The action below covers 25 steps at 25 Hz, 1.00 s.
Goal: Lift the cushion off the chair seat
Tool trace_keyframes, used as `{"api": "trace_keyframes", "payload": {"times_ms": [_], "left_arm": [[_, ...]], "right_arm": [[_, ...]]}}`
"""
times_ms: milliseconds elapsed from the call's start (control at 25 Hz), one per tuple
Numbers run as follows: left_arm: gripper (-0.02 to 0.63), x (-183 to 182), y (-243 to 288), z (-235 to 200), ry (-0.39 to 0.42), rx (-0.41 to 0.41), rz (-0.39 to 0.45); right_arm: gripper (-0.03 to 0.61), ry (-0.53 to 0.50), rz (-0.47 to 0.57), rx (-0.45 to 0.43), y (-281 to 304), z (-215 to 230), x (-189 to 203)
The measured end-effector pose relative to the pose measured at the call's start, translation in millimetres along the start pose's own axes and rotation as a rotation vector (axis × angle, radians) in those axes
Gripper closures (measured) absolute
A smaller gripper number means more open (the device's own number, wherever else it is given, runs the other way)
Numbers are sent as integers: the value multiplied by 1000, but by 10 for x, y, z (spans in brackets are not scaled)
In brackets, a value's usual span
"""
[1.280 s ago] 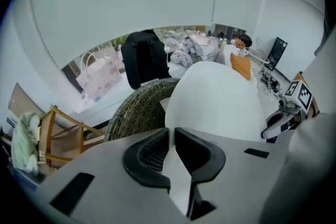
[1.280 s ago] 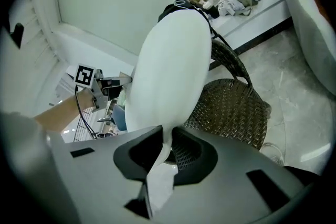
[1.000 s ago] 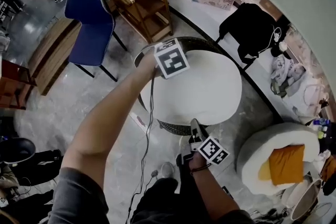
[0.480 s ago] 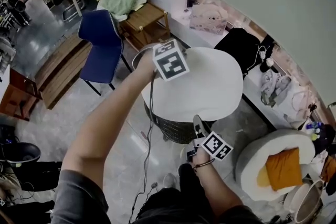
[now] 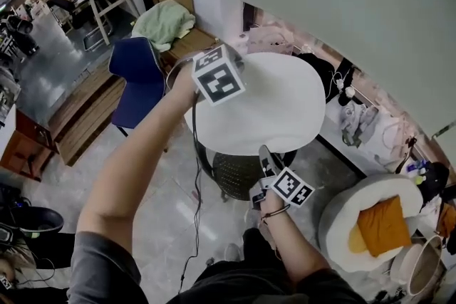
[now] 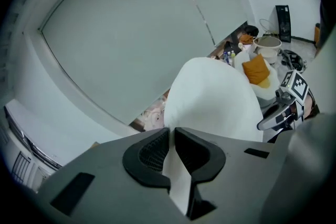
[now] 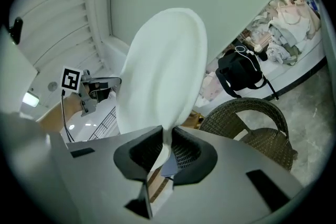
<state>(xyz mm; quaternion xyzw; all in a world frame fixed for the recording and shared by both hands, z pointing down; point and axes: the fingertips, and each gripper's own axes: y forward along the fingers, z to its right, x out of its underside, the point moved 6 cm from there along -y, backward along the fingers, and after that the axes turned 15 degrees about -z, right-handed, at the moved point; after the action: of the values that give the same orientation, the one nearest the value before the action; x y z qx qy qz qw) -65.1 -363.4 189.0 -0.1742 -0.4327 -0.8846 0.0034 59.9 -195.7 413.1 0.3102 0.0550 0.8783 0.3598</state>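
Head view: cushion (image 5: 263, 107) higher than before, clear of chair (image 5: 239, 171) (wicker, dark).

Even soft daylight, fisheye-warped, vignetted edges.

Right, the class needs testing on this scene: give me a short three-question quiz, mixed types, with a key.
1. True or false: the white cushion hangs clear above the wicker chair.
2. The left gripper grips: A the cushion's edge, B the chair's rim, C nothing.
3. Fill in: the pillow on the round pouffe is ____.
Key: 1 true; 2 A; 3 orange.
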Motion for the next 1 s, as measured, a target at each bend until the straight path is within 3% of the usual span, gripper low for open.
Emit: {"api": "trace_keyframes", "payload": {"times_ms": [280, 640, 1000], "left_arm": [[566, -147, -670, -122, 4, -98, 52], [568, -27, -1383, -89, -157, -187, 186], [568, -54, -1598, -90, -170, -201, 197]], "right_arm": [[526, -89, 59, -35, -259, -368, -309], [526, -293, 93, 0, -723, -728, -693], [526, -304, 96, -31, -806, -856, -672]]}}
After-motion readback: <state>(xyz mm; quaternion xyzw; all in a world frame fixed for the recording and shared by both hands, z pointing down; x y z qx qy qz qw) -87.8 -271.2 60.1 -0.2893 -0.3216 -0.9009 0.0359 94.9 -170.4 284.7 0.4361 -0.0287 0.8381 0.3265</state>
